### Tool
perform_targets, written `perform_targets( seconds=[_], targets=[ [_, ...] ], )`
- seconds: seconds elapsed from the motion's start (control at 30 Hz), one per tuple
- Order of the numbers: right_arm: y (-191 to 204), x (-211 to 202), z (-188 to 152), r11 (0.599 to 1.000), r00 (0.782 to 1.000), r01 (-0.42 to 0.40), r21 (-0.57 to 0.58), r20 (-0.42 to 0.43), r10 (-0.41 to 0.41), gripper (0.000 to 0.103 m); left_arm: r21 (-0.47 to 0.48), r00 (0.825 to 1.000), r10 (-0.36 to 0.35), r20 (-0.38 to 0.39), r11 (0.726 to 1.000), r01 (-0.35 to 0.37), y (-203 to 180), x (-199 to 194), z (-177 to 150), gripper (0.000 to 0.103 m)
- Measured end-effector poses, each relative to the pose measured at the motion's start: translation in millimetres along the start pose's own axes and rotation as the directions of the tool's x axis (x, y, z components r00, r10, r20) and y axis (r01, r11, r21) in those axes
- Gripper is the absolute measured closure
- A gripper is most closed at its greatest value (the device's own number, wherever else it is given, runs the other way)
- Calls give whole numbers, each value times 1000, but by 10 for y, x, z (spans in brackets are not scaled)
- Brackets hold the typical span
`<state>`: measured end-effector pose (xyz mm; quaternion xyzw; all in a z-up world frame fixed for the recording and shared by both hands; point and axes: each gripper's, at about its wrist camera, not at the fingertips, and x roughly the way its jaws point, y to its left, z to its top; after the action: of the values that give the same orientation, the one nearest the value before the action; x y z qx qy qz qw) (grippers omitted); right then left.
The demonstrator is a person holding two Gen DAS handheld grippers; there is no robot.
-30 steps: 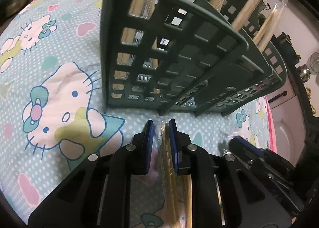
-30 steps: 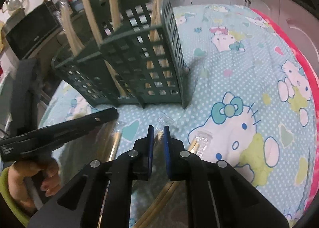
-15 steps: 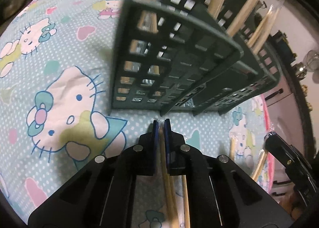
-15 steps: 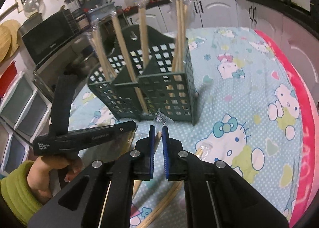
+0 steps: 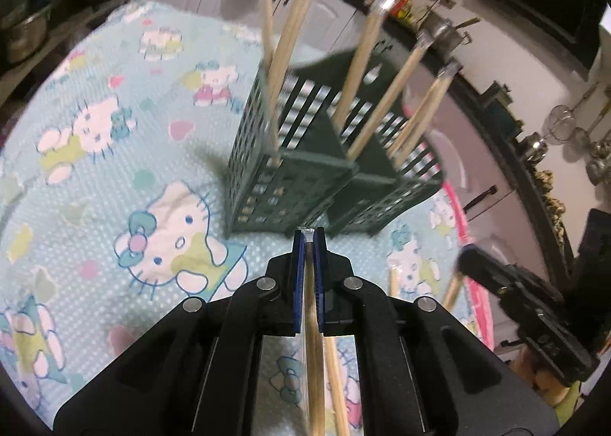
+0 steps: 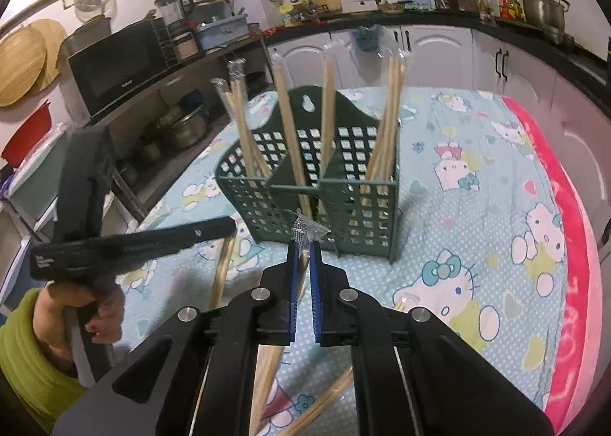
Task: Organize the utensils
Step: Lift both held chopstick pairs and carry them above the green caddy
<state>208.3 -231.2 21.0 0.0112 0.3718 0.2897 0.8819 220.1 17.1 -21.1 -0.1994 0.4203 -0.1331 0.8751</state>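
A dark green lattice utensil holder [image 5: 305, 172] [image 6: 343, 203] stands on the Hello Kitty cloth, with several plastic-wrapped chopstick pairs [image 5: 362, 65] [image 6: 385, 123] standing in its compartments. My left gripper [image 5: 308, 235] is shut on a wrapped chopstick pair [image 5: 314, 340], held in front of the holder, above the cloth. My right gripper [image 6: 301, 245] is shut on another wrapped chopstick pair [image 6: 305, 231] whose crinkled wrapper end sticks out past the tips. The left gripper shows in the right wrist view [image 6: 225, 224] with a stick hanging from it.
More wrapped chopsticks lie on the cloth [image 5: 395, 275] [image 6: 324, 405]. The right gripper's body [image 5: 527, 294] shows at the right of the left wrist view. Kitchen cabinets [image 6: 439, 50], a microwave [image 6: 114, 65] and pots surround the table. A pink cloth edge [image 6: 573, 245] runs along the right.
Both grippers rose away from the cloth and back from the holder, each lifting its chopstick pair. The left gripper's jaws closed fully on its pair.
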Motion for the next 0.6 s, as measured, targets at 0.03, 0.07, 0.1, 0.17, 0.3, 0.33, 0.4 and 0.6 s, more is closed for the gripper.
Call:
perform_targets(
  seconds=[0.03, 0.07, 0.1, 0.17, 0.3, 0.33, 0.4, 0.6],
  targets=[
    [26, -22, 13, 1000, 1000, -1, -7, 5, 1, 97, 9, 1000, -6, 20, 1000, 6, -40, -78, 29, 101],
    [57, -50, 32, 1000, 1000, -3, -16, 11, 4, 97, 14, 999, -11, 34, 1000, 11, -41, -155, 68, 101],
    [87, -79, 51, 1000, 1000, -5, -24, 19, 5, 98, 21, 999, -18, 48, 1000, 17, -71, -218, 94, 101],
    [135, -126, 85, 999, 999, -6, -38, 32, 8, 98, 31, 997, -28, 72, 999, 25, -112, -324, 143, 101],
    [230, -225, 164, 998, 998, -5, -63, 59, 8, 98, 64, 992, -35, 124, 998, 27, -227, -518, 233, 101],
    [237, -244, 180, 998, 998, -3, -68, 65, 8, 98, 71, 990, -38, 136, 997, 28, -257, -562, 261, 101],
    [279, -304, 231, 997, 996, 1, -83, 85, 6, 98, 83, 986, -41, 162, 996, 28, -302, -650, 305, 101],
    [374, -451, 378, 993, 990, 13, -116, 142, 3, 98, 130, 969, -33, 245, 992, 1, -467, -888, 456, 101]
  ],
)
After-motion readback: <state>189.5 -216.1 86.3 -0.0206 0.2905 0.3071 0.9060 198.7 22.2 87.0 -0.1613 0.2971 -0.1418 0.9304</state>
